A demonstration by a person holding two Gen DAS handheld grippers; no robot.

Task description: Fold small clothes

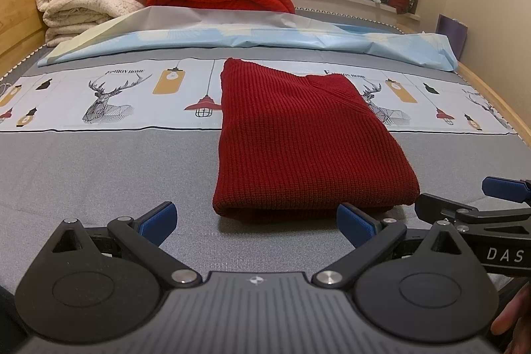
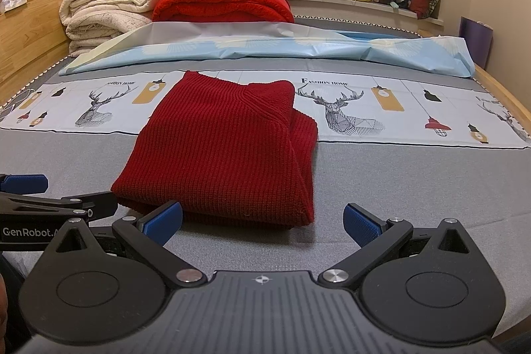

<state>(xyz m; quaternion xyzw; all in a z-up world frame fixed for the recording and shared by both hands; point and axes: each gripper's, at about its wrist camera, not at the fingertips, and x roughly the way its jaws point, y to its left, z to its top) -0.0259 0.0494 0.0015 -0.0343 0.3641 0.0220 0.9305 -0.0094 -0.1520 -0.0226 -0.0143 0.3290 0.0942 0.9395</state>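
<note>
Left wrist: left gripper [image 1: 255, 223] wide open, empty, just short of sweater's [image 1: 300, 138] near folded edge; bare sheet [image 1: 99, 175] left of sweater. Right wrist: right gripper [image 2: 263, 223] wide open, empty, at sweater's [image 2: 225, 148] near edge; bare sheet right of it

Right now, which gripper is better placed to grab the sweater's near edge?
Right, marginally. The right gripper, open, has the sweater edge between its fingers. The left gripper, also open, covers only the sweater's left part, the rest lying off to its right.
</note>
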